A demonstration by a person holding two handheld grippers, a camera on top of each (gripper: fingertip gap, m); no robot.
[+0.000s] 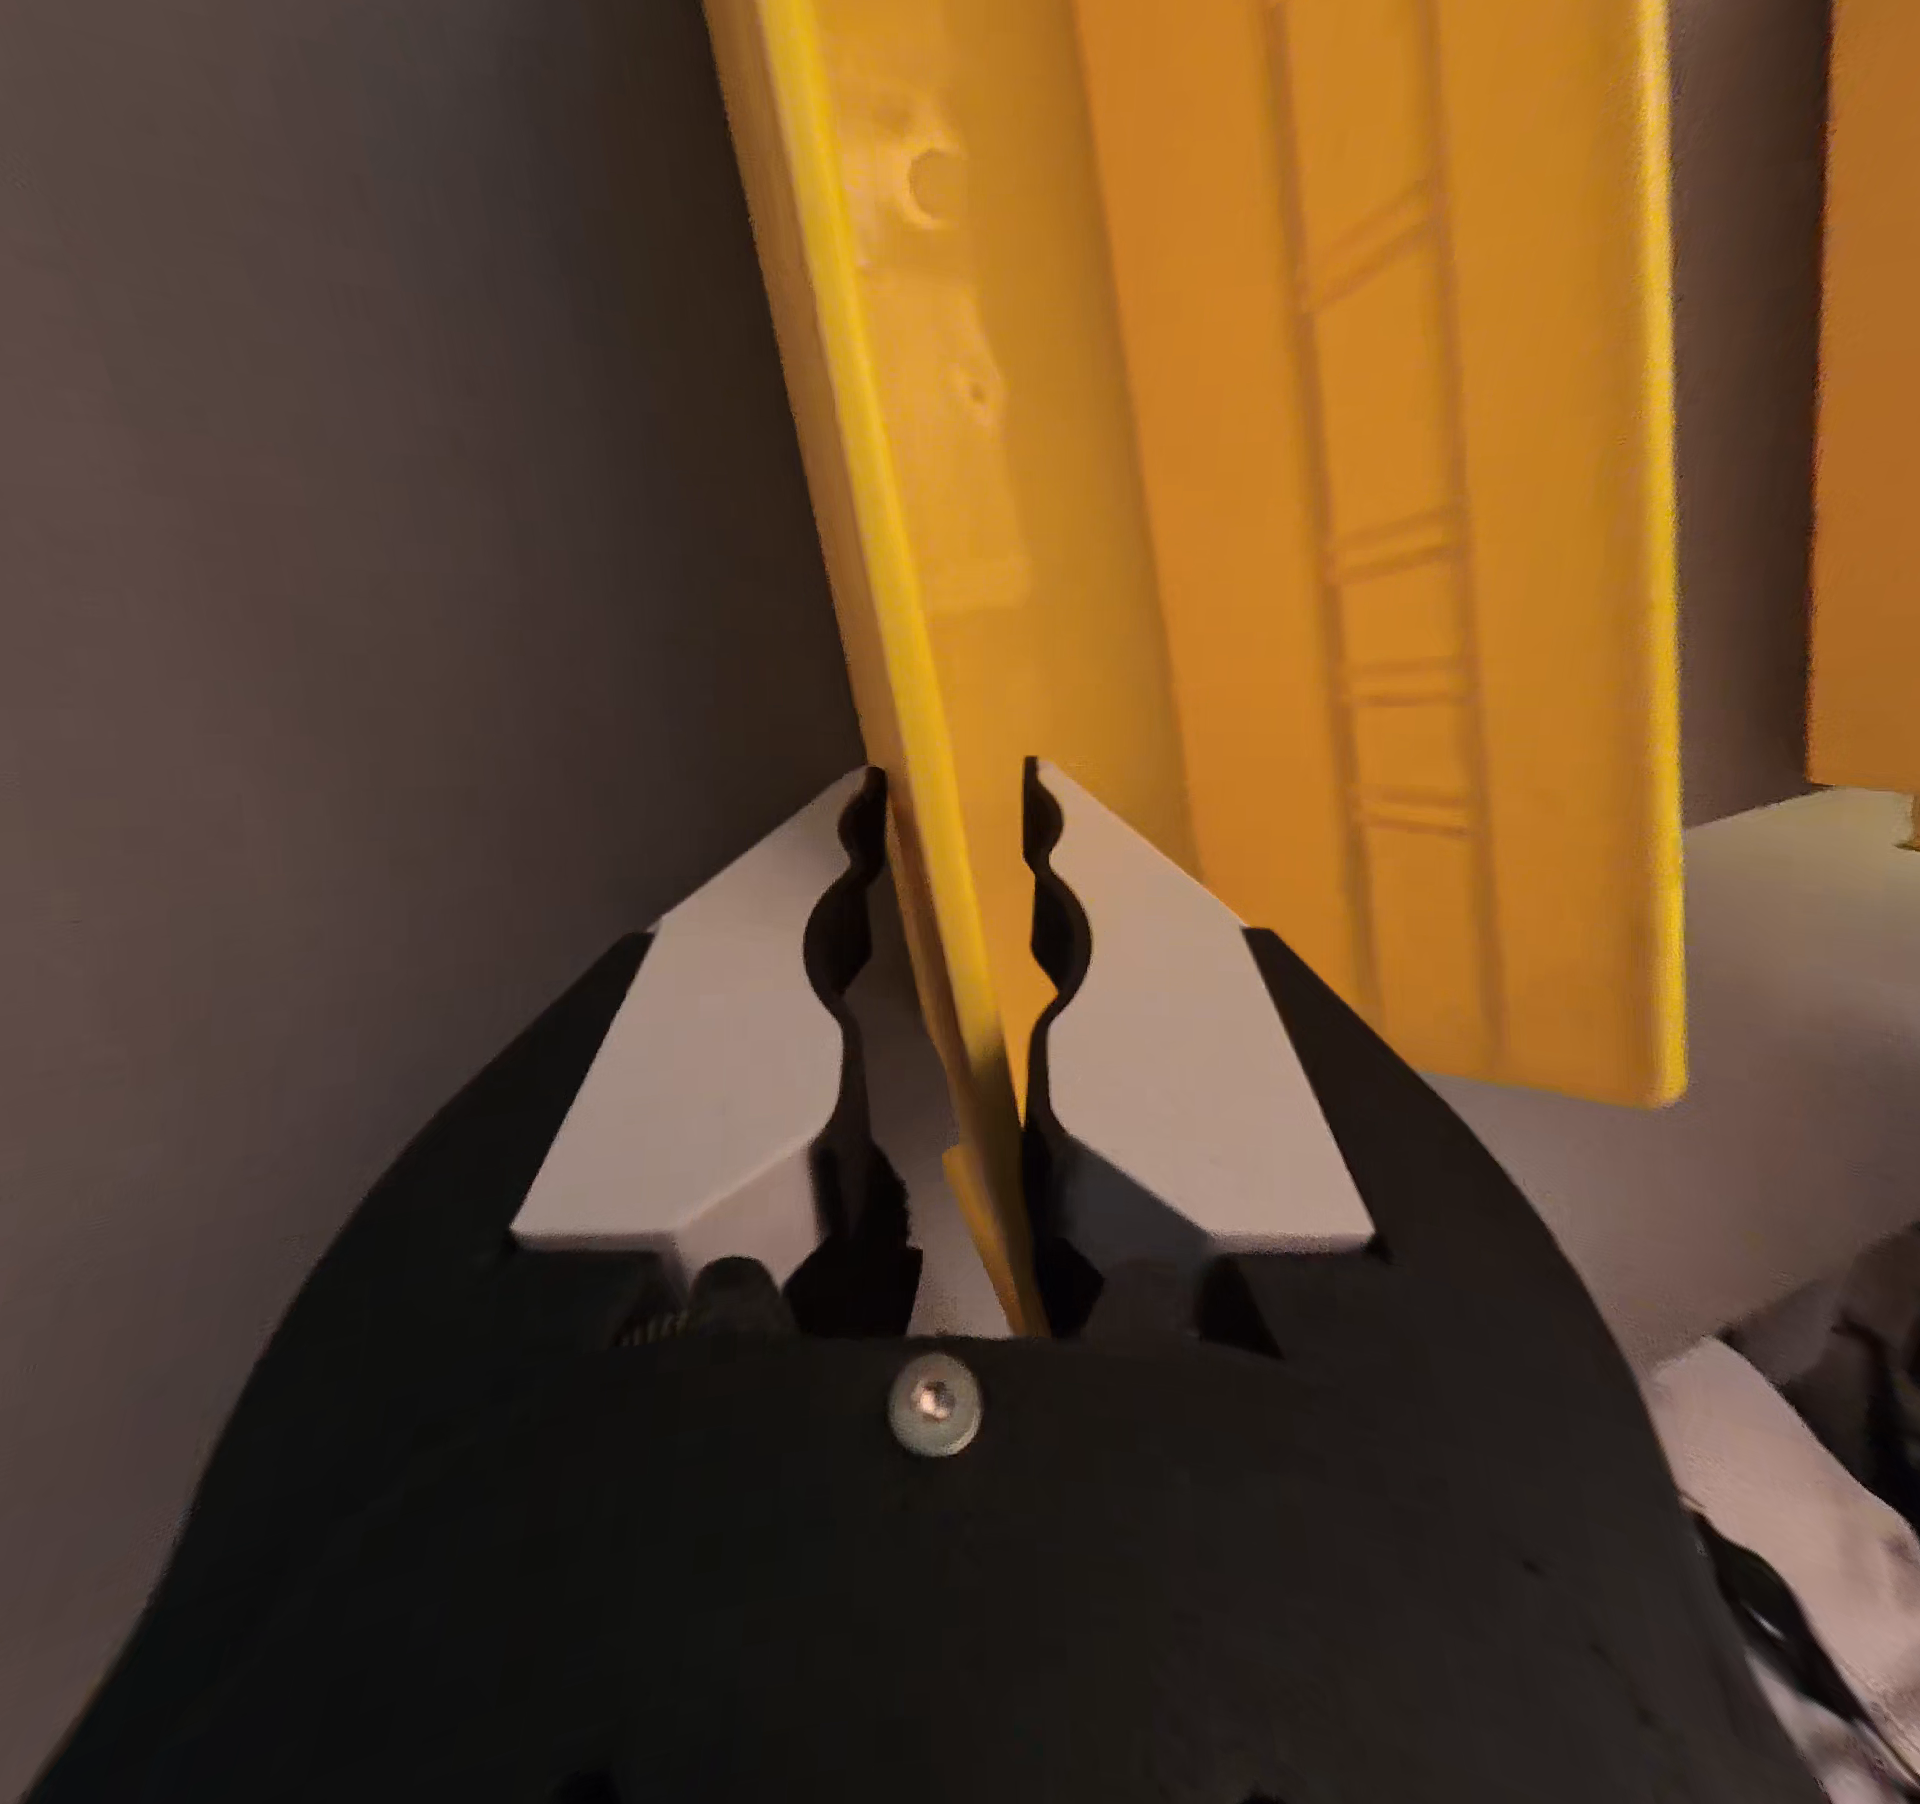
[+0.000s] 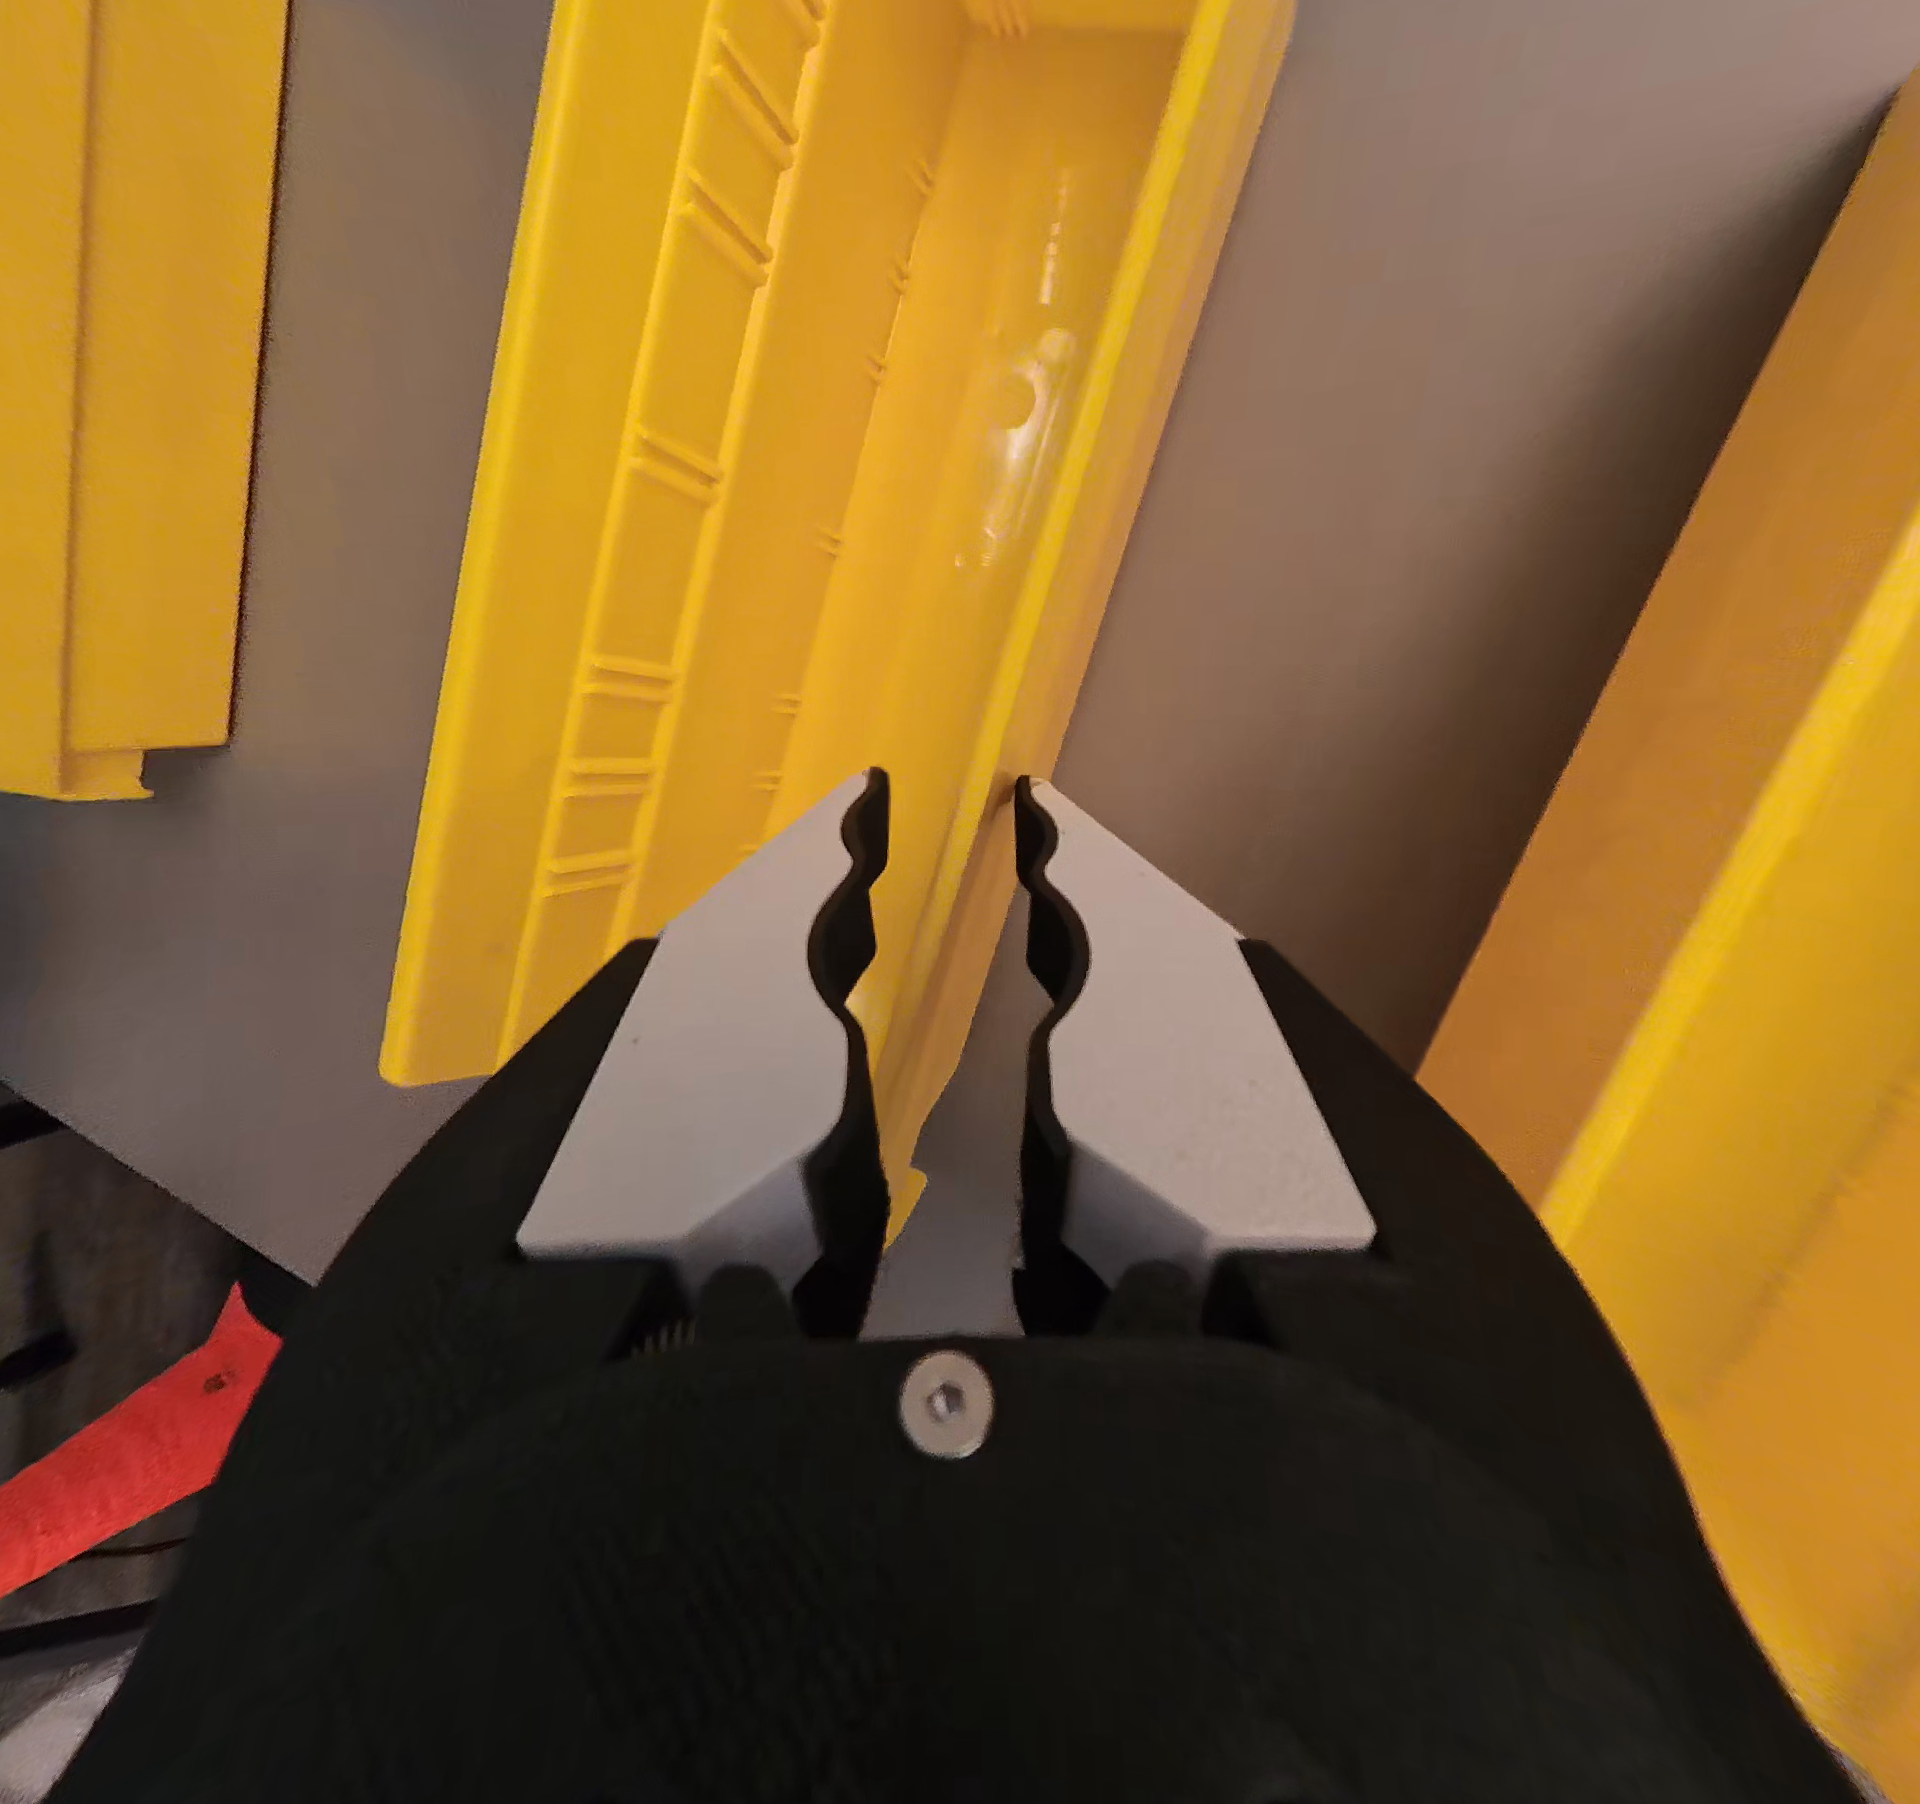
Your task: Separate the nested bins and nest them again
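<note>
A: What is the left tool (image 1: 954, 778) doing?

B: It is pinching the thin side wall of a long yellow bin (image 1: 1247, 404). Its jaws stand narrow. One black pad (image 1: 868, 819) touches the outside of the wall near the tip, and the other pad touches the inside lower down, close to the tool's body.

A: And the right tool (image 2: 951, 788)?

B: It is narrow too. The other long wall of a yellow bin (image 2: 727, 404) runs between its two fingers, with its rim in the gap. The pads sit right against it on both sides, so it is holding that wall.

A: Where is the bin?

B: It is on the grey bench (image 2: 1403, 404). Its near end sticks out a bit over the bench's near edge. The bin is open on top, and you can see little ridges on its inside wall.

A: Are there more bins?

B: Yes. A second yellow bin (image 2: 135, 352) lies to the left, apart from the held one. A third yellow bin (image 2: 1714, 923) lies to the right, also apart.

A: Anything else?

B: A red strip (image 2: 135, 1442) shows down below the bench's near edge, on the left.
</note>
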